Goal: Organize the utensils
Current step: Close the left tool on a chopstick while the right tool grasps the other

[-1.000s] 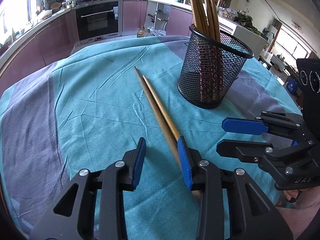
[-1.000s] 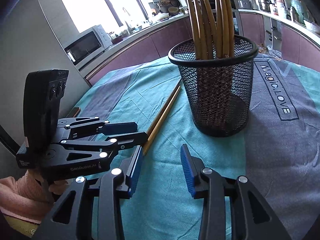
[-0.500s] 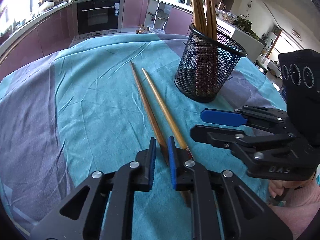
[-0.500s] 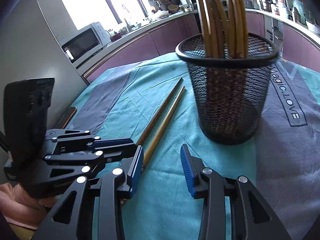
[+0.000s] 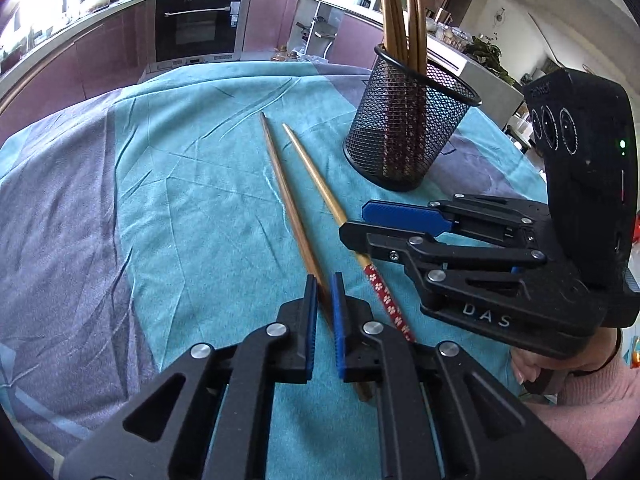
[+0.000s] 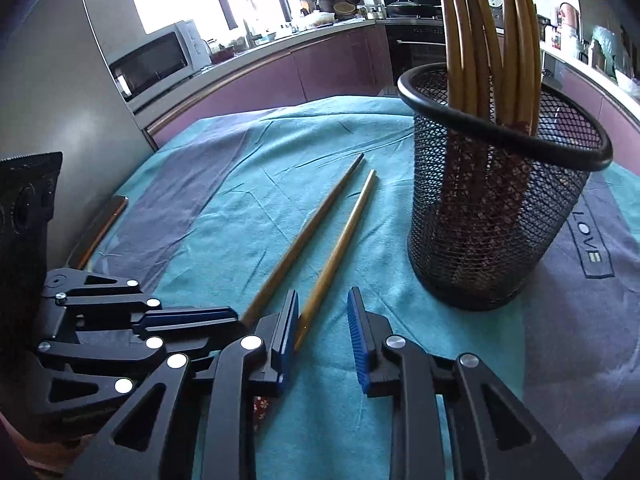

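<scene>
The left claw [image 5: 323, 286] grips one brown wooden chopstick [image 5: 288, 196] lying on the teal-and-grey clothed tabletop [image 5: 192, 208]. The right claw [image 6: 323, 312] stands open over the second, red-patterned chopstick [image 6: 340, 248]. Ahead to the right stands the black mesh holder [image 6: 500, 216]; purple kitchen cabinets [image 5: 108, 48] lie beyond.

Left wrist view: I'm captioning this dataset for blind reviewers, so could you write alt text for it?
The left hand-held gripper is shut on one of two chopsticks lying on a teal tablecloth. The second chopstick lies just to its right, partly under the right hand-held gripper, which is open. Beyond stands a black mesh holder of upright chopsticks.
</scene>
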Demonstrator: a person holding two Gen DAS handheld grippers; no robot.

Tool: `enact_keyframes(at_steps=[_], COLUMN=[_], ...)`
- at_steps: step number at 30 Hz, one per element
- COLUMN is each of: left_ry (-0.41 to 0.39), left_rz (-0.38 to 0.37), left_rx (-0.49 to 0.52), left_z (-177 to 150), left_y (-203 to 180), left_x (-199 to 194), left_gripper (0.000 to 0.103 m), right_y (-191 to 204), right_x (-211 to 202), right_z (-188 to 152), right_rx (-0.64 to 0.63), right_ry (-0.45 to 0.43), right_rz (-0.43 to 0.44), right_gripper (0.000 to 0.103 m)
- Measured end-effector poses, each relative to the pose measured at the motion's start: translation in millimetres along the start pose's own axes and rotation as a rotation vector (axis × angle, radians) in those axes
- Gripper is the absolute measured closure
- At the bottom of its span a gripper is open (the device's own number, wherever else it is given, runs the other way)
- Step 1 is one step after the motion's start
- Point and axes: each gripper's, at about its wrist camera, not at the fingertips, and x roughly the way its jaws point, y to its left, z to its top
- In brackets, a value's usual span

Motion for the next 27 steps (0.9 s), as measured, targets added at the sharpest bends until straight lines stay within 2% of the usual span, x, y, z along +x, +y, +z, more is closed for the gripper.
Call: enact_keyframes(at_steps=[3,9,13,27], left_ry=[-0.008,-0.025,-0.037,-0.003], left_rz=[0.006,0.021,0.033,0.066], left_rx=[0.001,-0.004,-0.007,-0.001], left_z=[5.6,19.7,32.7,58.4], left_y=[4.6,12.5,15.7,18.6], left_x=[-0.2,2.8,7.5,33.9], left_gripper=[0.090,0.090,0.085,0.085], right_y=[-1.2,-9.2,-8.6,-10.3], right_x=[-0.1,-3.9,-1.0,7.5], right_z=[0.0,-1.2,1.2,7.9], right_rx=[0.009,0.022,0.028,0.037], right_ry=[0.002,0.006,0.009,0.007], right_rz=[-0.006,-0.027,-0.037,-0.061], right_gripper=[0.080,0.080,0.080,0.080])
